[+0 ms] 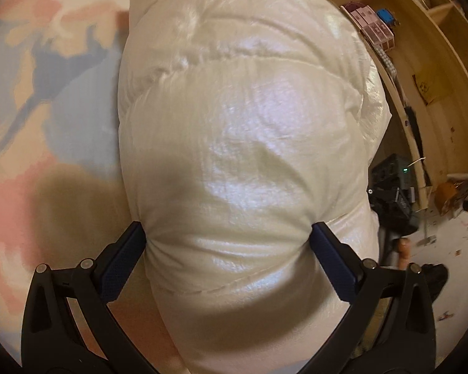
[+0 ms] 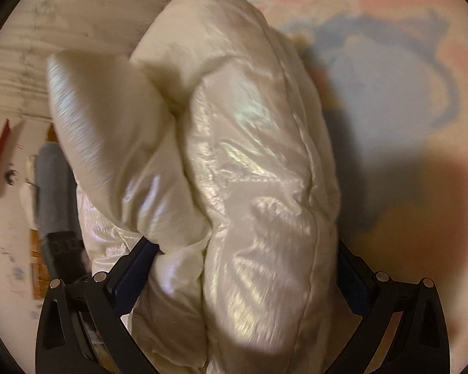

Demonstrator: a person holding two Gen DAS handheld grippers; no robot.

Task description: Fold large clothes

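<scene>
A shiny cream puffer jacket [image 1: 243, 131] fills the left wrist view, bulging up between the fingers. My left gripper [image 1: 229, 233] is shut on a thick padded fold of the jacket; the blue pads [image 1: 330, 249] press into it from both sides. In the right wrist view the same puffer jacket [image 2: 234, 162] hangs bunched and blurred, a sleeve or flap sticking out to the left. My right gripper [image 2: 246, 255] is shut on a thick bundle of it, with the right finger mostly hidden behind the fabric.
A bed cover with pink, blue and cream patches [image 1: 46, 62] lies under the jacket and also shows in the right wrist view [image 2: 405, 78]. Wooden shelves [image 1: 436, 46] with boxes stand at the right. Dark equipment [image 1: 393, 187] sits on the floor. A pale floor [image 2: 15, 78] lies left.
</scene>
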